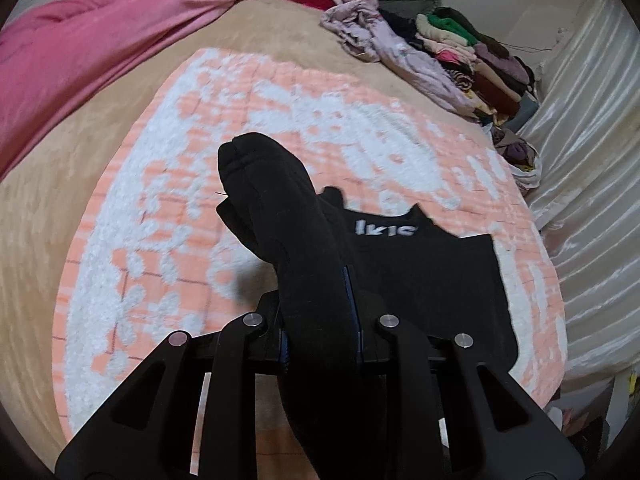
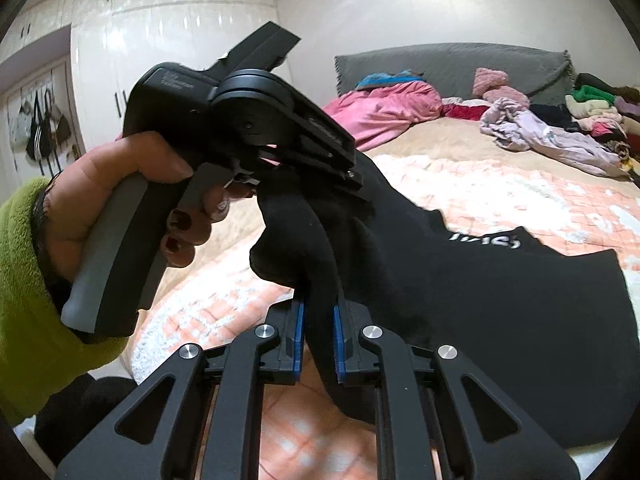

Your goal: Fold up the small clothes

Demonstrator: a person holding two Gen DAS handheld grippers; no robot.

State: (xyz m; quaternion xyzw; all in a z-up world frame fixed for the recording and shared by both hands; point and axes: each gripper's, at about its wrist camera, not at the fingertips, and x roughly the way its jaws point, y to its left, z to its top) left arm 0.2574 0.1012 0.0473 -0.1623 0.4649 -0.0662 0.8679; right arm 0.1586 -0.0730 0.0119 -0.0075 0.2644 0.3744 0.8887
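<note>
Black garment: we hold this black cloth garment with white letters (image 1: pixel 420 272) lifted over the peach-and-white quilted blanket (image 1: pixel 280 112).
Left gripper (image 1: pixel 320 320): closed tight on its bunched edge.
Right gripper (image 2: pixel 318 332): closed tight on another fold.

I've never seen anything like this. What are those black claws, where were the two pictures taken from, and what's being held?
No robot here: a person holds a hand-squeezed two-finger gripper in each hand, each carrying a wide-angle camera looking along its fingers. One picture comes from the left gripper, the other from the right gripper, which also shows the left hand in a green sleeve. Both grippers are shut on one black garment, lifted over an orange-and-white blanket on a bed. More clothes lie piled beyond.
</note>
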